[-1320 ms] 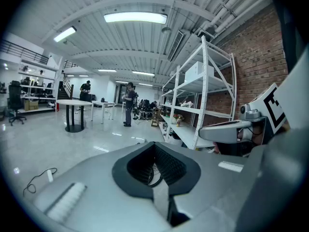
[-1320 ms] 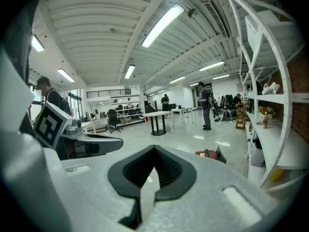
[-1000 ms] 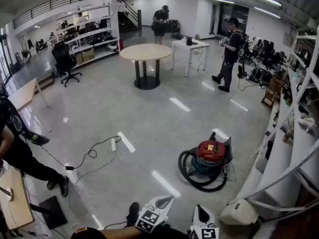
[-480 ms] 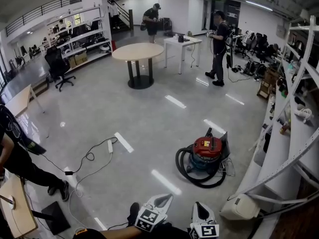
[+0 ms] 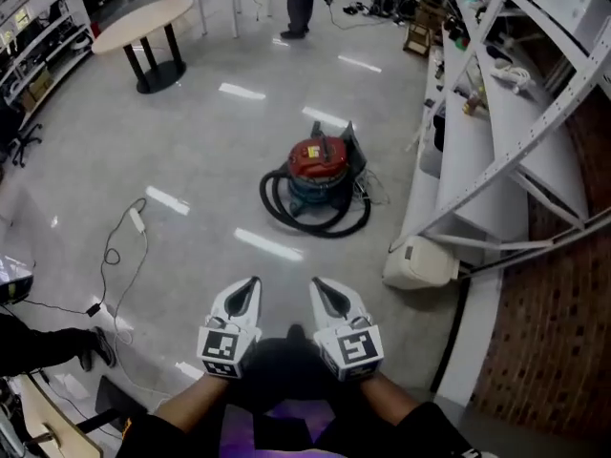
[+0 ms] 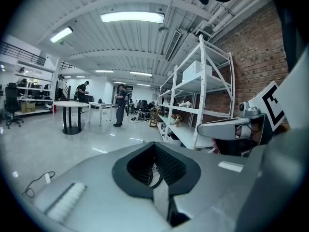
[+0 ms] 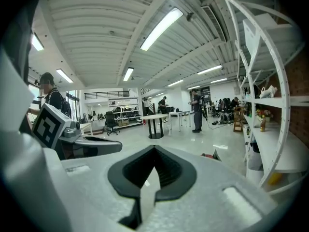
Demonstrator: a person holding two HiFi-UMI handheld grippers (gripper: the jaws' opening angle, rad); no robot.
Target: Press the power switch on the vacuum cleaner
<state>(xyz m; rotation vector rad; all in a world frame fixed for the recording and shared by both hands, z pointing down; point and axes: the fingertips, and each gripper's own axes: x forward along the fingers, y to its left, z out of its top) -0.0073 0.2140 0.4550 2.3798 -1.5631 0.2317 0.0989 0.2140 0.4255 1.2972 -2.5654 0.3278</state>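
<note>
The vacuum cleaner (image 5: 318,172), a squat drum with a glossy red domed lid over a blue-green body, stands on the polished grey floor (image 5: 200,132). A thick ribbed black hose (image 5: 286,216) lies in a loop around its base. It sits near the foot of the white perforated-metal shelving (image 5: 496,151) and well apart from both tools, ahead of them. The left gripper (image 5: 246,294) and the right gripper (image 5: 320,294), both of matte white moulded plastic that tapers to a point, are held side by side close to the person's body. Each carries a cube with black-and-white square markers. Each gripper's own view shows its jaws clenched tip to tip with nothing held. The ribbed black pads (image 6: 169,166) frame a diamond-shaped hollow, with only a thin seam below it. In the right gripper view the vacuum's red lid peeks just over the gripper's white body. Left of the vacuum, a white power strip on a thin black cable (image 5: 136,219) lies on the floor. Farther off stands a round pale-wood table on a black pedestal (image 5: 143,25), and rough red brick (image 5: 563,294) backs the shelving.
</note>
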